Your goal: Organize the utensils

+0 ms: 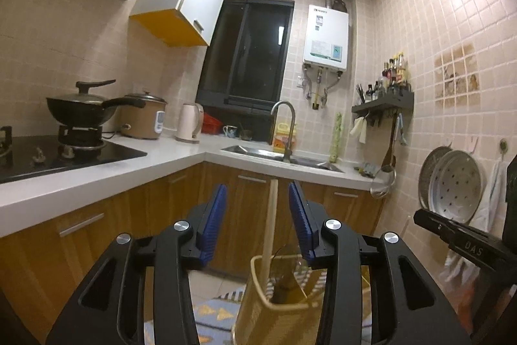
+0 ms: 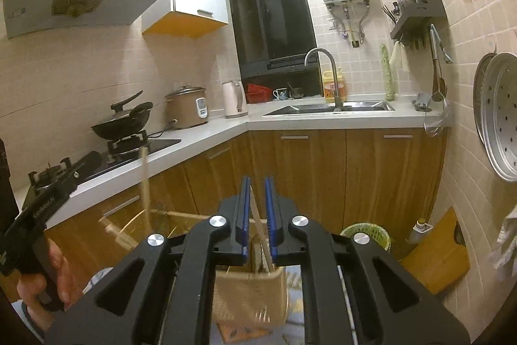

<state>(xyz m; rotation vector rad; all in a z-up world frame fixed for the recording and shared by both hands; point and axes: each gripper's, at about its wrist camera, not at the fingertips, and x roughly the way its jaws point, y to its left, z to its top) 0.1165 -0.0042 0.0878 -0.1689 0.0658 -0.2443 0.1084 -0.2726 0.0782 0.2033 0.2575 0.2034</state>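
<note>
My left gripper stands open, its blue pads wide apart. A long wooden handle rises between them and touches neither pad. Its lower end stands in a beige woven utensil holder below the fingers. In the right wrist view my right gripper is open by a narrow gap. A thin wooden stick leans in that gap, with its foot in the same holder. The pads do not clamp it. A second wooden handle shows blurred further left.
An L-shaped white counter carries a wok on the hob, a rice cooker, a kettle and a sink. Round metal trays hang on the right wall. A green basket and a board stand on the floor.
</note>
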